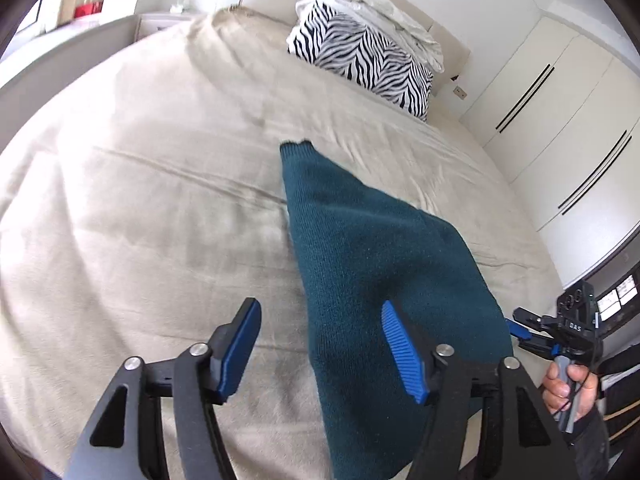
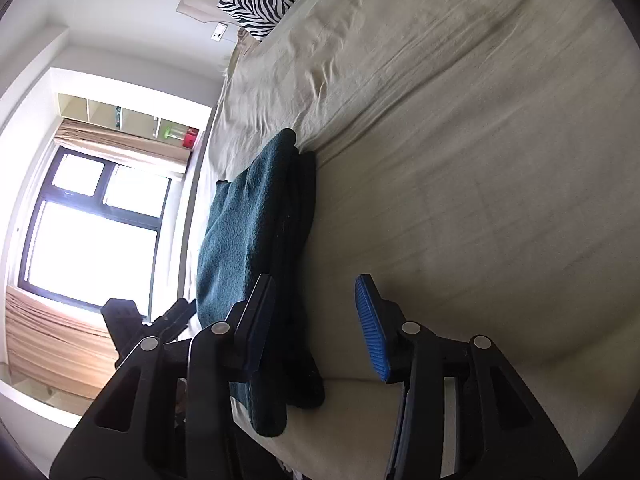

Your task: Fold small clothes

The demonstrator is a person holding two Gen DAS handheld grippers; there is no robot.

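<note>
A dark teal knitted garment [image 1: 360,264] lies folded into a long narrow shape on the beige bed cover [image 1: 140,200], near the edge of the bed closest to the person. From the left wrist view it runs from a small ribbed end far out on the cover back toward the camera, widening as it comes and passing under the right-hand finger of the left tool [image 1: 320,352]. In the right wrist view the same garment [image 2: 248,240] shows as stacked layers, with darker folds along the side that faces the middle of the bed.

The left tool is spread wide and holds nothing; its blue-padded fingers [image 1: 240,348] hover low above the cover, one over bare bedding and the other over the teal knit. Whether that finger touches the fabric cannot be told. The right tool [image 2: 316,328] is likewise wide apart and empty, its left finger over the garment's edge and its right finger over plain bedding. In the left wrist view the right tool [image 1: 532,330] appears at the far right, gripped by a bare hand [image 1: 568,388] around its handle, just beside the garment's near corner.

At the head of the bed sits a zebra-print pillow [image 1: 360,56] with a crumpled white cloth [image 1: 384,8] on top. White wardrobe doors [image 1: 568,128] line one wall, and a bright window [image 2: 88,232] stands beyond the bed.
</note>
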